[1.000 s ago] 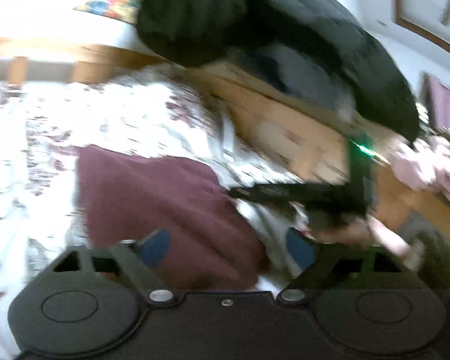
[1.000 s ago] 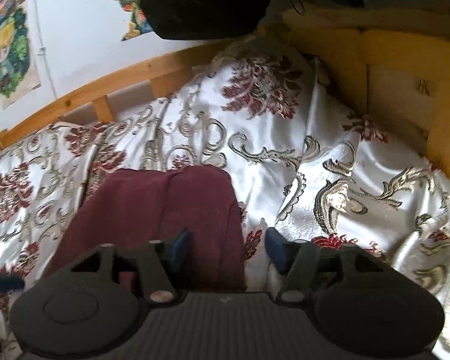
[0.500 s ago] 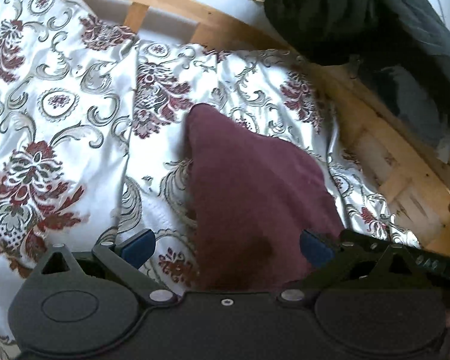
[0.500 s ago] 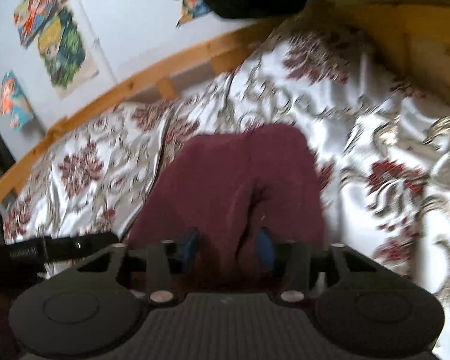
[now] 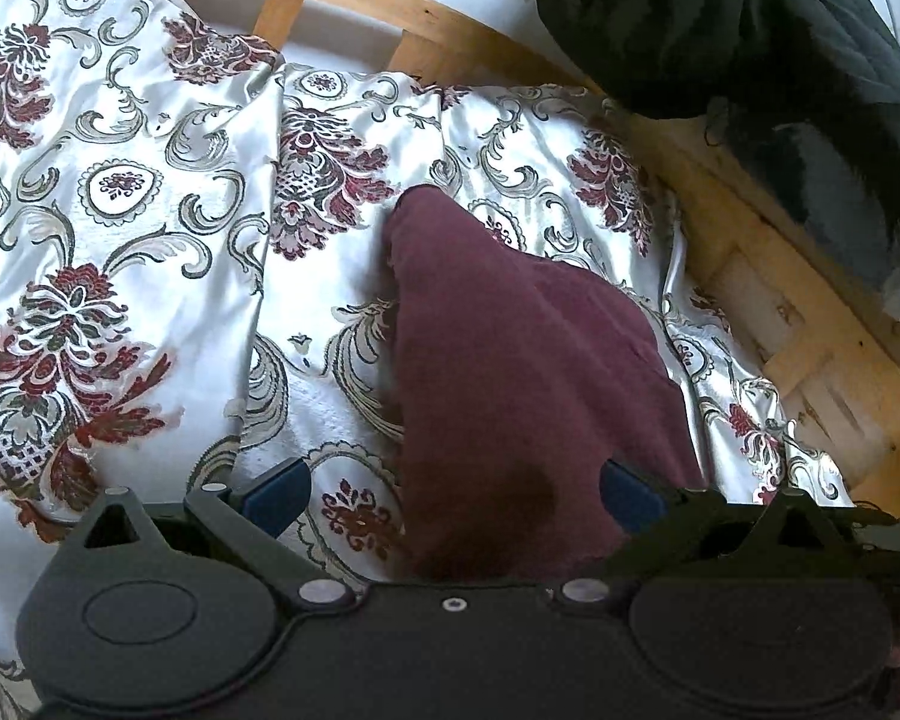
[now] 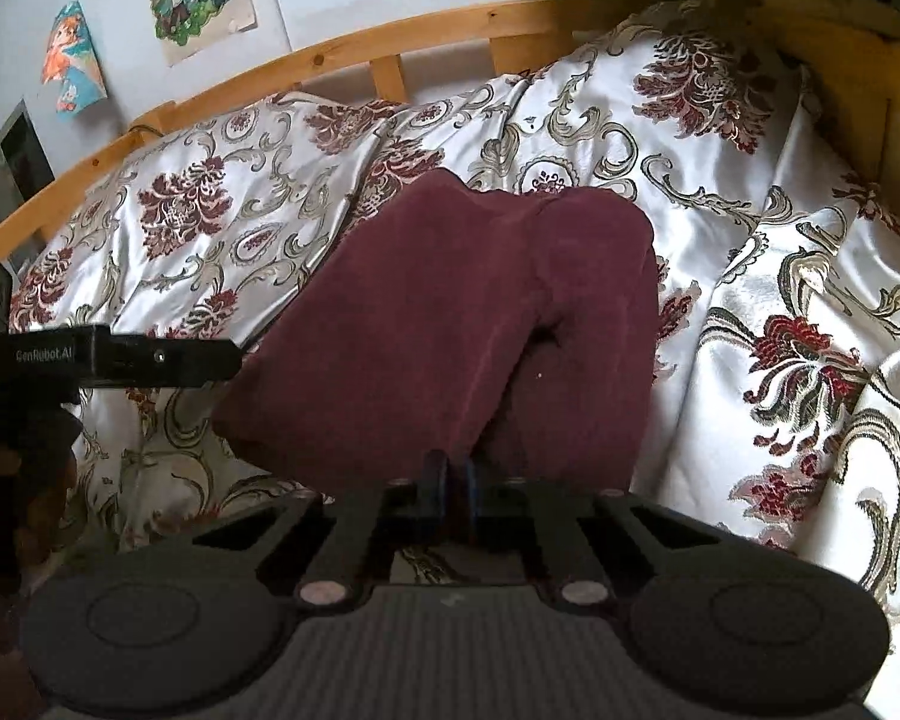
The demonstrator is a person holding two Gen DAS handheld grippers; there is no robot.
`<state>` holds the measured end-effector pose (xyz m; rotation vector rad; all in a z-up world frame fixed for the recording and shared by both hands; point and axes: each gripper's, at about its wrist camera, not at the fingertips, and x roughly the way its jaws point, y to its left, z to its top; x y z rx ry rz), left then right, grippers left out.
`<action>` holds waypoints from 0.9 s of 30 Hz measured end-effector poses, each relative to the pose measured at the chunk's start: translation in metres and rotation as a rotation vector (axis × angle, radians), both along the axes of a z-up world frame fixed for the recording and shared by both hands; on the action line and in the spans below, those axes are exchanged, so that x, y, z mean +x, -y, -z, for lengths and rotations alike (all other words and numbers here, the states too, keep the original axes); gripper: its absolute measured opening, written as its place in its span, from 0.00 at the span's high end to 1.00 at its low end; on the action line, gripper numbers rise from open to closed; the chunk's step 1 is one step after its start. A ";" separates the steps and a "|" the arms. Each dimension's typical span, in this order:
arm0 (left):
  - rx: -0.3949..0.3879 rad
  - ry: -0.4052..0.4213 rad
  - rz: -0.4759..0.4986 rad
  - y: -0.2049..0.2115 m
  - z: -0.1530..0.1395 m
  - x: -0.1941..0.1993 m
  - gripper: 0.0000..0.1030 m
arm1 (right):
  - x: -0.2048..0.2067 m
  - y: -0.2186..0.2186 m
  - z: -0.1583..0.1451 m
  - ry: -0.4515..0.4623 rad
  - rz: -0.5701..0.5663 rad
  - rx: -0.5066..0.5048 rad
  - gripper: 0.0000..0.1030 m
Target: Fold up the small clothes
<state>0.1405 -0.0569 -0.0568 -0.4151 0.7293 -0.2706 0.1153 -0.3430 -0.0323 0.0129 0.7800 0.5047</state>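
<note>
- Our right gripper [image 6: 453, 489] is pinched tight on the near hem of the maroon garment [image 6: 450, 324]; its blue pads meet with only a fold of cloth between them. The bite looks thin, so we judge that a quick lift could pull the hem free.
- Our left gripper [image 5: 450, 495] stands wide open, fingers apart on either side of the garment's near edge, with nothing held. In the right wrist view its dark body juts in from the left, just beside the garment's left corner.
- With only one side held, we risk lifting the cloth unevenly: the free corner may sag or drag, and the fold would come out crooked.
- The maroon garment lies on the bedspread [image 6: 750, 192], already bunched, with a deep crease running up from our right grip. Folding over that crease would probably lock in a lump instead of a flat layer.
- The bedspread is satiny and rumpled, with a ridge to the left of the garment. We expect the cloth to slide on it, and our open left fingers could catch the bedspread along with the garment if they close too low.
- Beyond, the wooden bed frame [image 5: 810, 324] runs close on the right, and a black jacket [image 5: 720, 24] hangs over its corner. A wide swing that way could snag the garment.
</note>
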 end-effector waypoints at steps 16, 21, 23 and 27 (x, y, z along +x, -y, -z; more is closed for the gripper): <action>-0.027 -0.030 -0.040 -0.005 0.001 0.016 0.01 | -0.001 0.003 0.000 -0.023 -0.115 0.005 0.93; -0.009 -0.091 -0.007 0.000 0.014 0.023 0.01 | 0.001 0.023 -0.005 -0.006 -0.081 0.133 0.71; -0.013 -0.112 -0.004 -0.001 0.021 0.024 0.01 | 0.003 0.038 -0.009 0.017 -0.047 0.218 0.48; -0.022 -0.125 -0.001 -0.003 0.028 0.027 0.01 | 0.014 0.061 -0.006 0.076 0.111 0.366 0.41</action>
